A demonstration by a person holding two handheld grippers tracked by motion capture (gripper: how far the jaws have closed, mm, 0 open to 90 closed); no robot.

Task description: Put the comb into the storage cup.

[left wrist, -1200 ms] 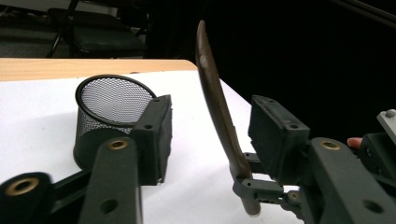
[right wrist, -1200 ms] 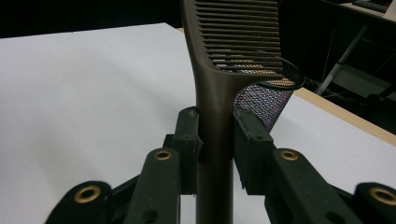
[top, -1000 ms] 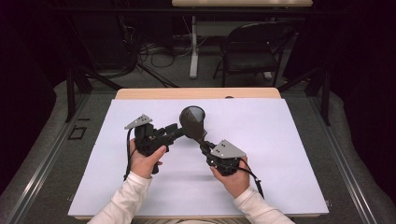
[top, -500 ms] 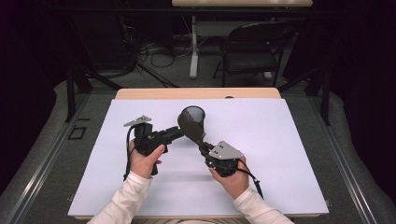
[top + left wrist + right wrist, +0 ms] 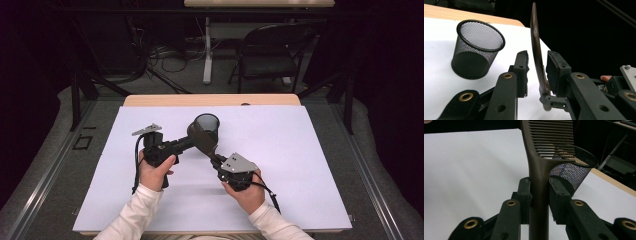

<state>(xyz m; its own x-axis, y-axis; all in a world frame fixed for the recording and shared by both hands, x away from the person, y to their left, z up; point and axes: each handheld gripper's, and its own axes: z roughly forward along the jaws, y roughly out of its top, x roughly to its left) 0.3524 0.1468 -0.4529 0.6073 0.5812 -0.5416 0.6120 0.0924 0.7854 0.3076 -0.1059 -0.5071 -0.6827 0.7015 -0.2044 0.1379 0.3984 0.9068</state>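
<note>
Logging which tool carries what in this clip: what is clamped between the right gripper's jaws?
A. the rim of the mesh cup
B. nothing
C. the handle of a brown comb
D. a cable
C: in the right gripper view the right gripper has both jaws pressed on the handle of the brown comb, whose teeth rise above them, with the black mesh cup standing apart behind it.
</note>
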